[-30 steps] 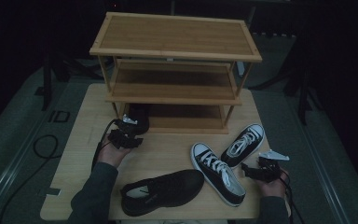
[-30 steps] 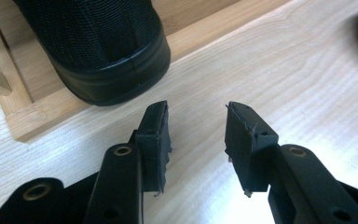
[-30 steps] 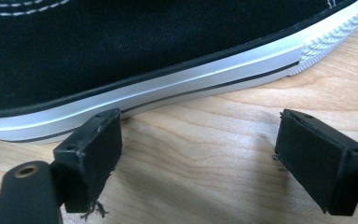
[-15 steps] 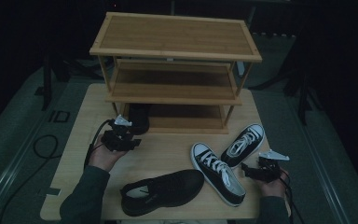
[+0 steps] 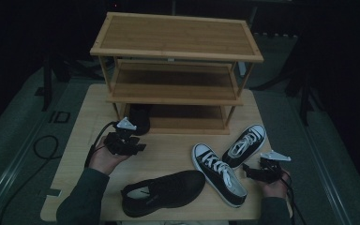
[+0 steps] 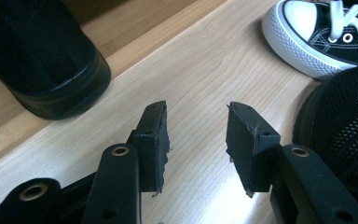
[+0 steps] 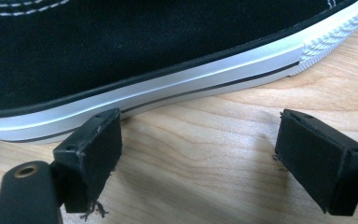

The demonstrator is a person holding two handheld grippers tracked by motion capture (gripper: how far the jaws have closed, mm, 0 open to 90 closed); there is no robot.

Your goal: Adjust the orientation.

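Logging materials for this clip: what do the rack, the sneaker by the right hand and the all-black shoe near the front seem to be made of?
Shoe rack: probably bamboo or light wood, with slatted grain and a satin sheen. Black-and-white sneaker: woven canvas-like upper and a smooth white rubber sidewall, ribbed at the toe. Black shoe: a mesh-like knit upper.

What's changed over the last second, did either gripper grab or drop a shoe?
Neither. The left gripper has drawn back a little from the black shoe on the rack's bottom shelf, jaws open and empty. The right gripper stayed beside the sneaker, open. The black shoe on the table and the other sneaker haven't moved.
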